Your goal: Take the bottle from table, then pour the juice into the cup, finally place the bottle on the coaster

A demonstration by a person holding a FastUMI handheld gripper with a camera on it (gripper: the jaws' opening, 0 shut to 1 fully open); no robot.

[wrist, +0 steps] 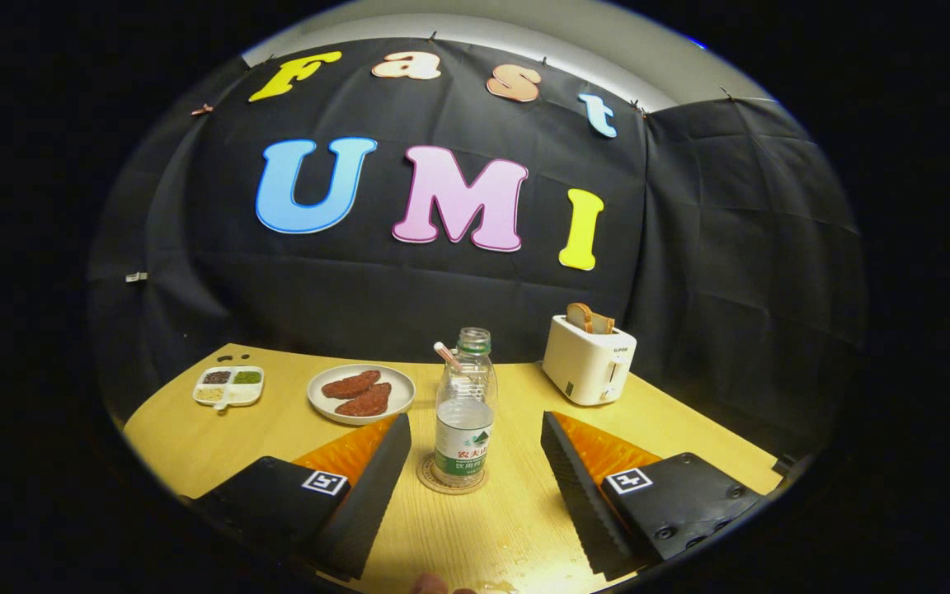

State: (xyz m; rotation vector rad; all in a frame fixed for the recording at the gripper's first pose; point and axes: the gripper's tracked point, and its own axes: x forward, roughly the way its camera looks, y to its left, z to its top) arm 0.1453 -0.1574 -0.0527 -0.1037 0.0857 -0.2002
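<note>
Wooden surface (pixel 277 429) under booth light. The bottle (pixel 464 412) stands upright, uncapped, on the coaster (pixel 430 481), dead ahead and between my fingers' lines. My gripper (pixel 475 437) gapes wide, touching nothing. Its long axis is vertical; task looks done.

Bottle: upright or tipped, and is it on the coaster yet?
Upright, on the coaster: the bottle stands uncapped, neck up, between the open gripper fingers, which stand clear of it.
</note>
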